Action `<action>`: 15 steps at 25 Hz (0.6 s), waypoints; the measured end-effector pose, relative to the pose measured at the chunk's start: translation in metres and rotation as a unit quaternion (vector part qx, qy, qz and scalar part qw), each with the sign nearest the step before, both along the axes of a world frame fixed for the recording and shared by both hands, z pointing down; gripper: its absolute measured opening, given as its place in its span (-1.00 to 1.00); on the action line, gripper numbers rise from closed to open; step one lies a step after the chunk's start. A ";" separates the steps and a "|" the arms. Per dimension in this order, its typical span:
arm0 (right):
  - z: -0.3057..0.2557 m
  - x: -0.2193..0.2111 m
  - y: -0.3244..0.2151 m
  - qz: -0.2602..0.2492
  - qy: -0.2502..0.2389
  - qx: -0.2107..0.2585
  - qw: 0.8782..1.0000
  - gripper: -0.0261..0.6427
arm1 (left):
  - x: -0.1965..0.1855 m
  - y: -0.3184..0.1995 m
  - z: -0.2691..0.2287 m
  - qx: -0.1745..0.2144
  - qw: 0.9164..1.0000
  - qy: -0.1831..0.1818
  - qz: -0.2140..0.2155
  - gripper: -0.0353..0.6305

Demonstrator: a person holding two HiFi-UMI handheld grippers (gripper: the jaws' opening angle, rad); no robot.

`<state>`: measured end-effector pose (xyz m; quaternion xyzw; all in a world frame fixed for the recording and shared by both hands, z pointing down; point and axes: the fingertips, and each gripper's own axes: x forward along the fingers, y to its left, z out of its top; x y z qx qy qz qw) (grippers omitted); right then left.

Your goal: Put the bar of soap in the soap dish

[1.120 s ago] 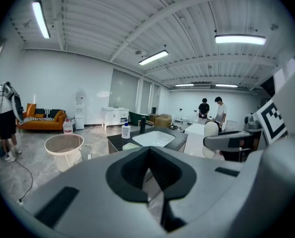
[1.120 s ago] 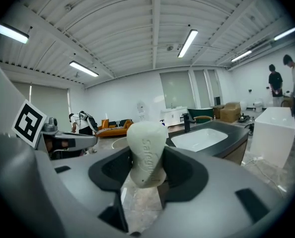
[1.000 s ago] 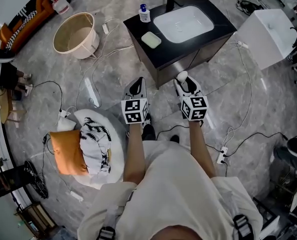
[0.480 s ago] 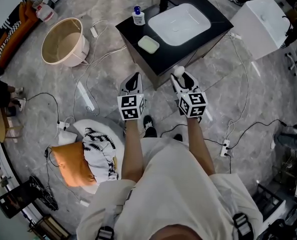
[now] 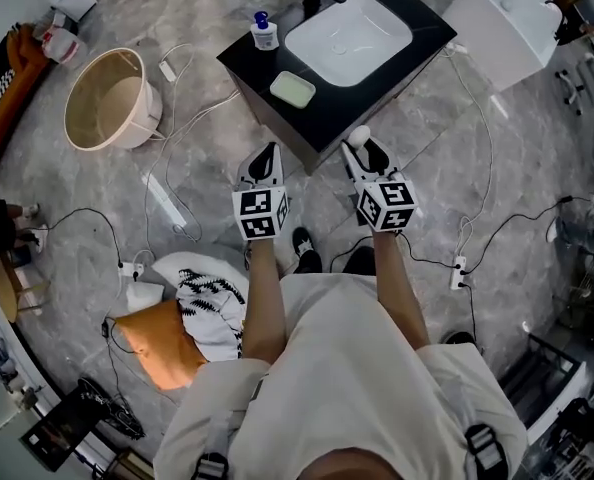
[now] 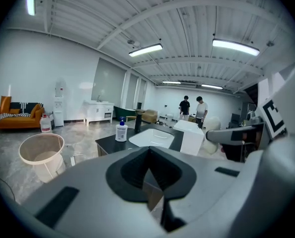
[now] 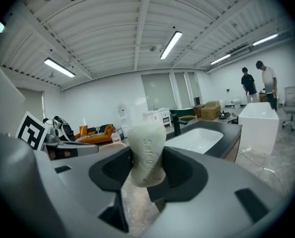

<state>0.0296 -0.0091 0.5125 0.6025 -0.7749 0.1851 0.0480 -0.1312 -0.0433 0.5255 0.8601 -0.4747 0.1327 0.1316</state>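
A: R side, what's it got?
B: R gripper (image 5: 361, 150) is clamped on the bar of soap (image 7: 146, 151). Bar's whitish and upright betw. the 2 jaws, top end poking past the tips. Head view puts it just in front of the vanity's near edge, not over the top.

A: L side?
B: L gripper (image 5: 265, 161) has its jaws drawn together w/ nothing betw. them. It's held beside the R one, apart from it, over the floor.

A: Where's the target?
B: Pale green soap dish (image 5: 293, 89) sits on the black countertop (image 5: 379, 86) near its front-left edge, just left of the white basin (image 5: 347, 38). Blue-capped pump bottle (image 5: 264, 32) stands behind it. Soap and dish are well apart.

A: Anything else?
B: Round beige tub (image 5: 107, 96) on the floor at left, and cables across the floor. 2 people (image 6: 192, 107) stand far back in the left gripper view.
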 end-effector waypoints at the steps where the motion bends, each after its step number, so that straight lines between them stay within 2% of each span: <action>1: 0.000 0.000 -0.001 0.004 -0.001 0.000 1.000 -0.35 | 0.000 -0.001 0.002 -0.002 1.000 0.001 0.002 -0.88; 7: 0.002 0.002 -0.005 0.017 -0.013 0.005 1.000 -0.35 | -0.006 -0.006 0.012 -0.010 1.000 -0.006 0.008 -0.88; 11: -0.003 0.005 -0.017 0.022 -0.052 0.026 0.998 -0.35 | -0.012 -0.020 0.010 0.001 1.000 -0.014 0.006 -0.88; 15: -0.011 0.010 -0.039 0.019 -0.052 0.042 0.998 -0.36 | -0.015 -0.042 0.002 0.011 1.000 -0.019 -0.004 -0.88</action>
